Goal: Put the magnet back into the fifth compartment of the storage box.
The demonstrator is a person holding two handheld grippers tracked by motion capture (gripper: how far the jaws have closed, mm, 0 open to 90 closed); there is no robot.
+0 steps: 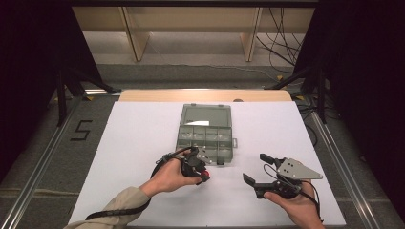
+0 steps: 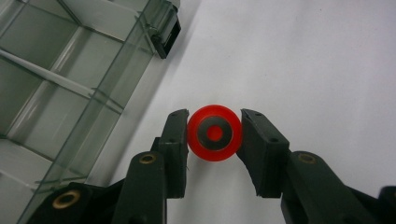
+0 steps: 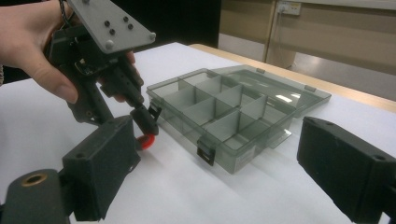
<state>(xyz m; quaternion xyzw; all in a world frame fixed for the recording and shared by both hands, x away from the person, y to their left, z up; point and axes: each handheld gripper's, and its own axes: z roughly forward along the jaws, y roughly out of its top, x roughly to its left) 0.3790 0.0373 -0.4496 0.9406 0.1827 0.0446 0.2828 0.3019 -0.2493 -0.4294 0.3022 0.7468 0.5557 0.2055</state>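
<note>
Beside the open clear box (image 2: 70,88), on the white bench (image 2: 303,60), sits a small red wheel (image 2: 215,133), clamped across its rim by the left hand-held gripper (image 2: 215,135). It looks light, hard and smooth, likely to roll or slip. The right hand-held gripper (image 1: 255,169) rests wide open, holding nothing.
</note>
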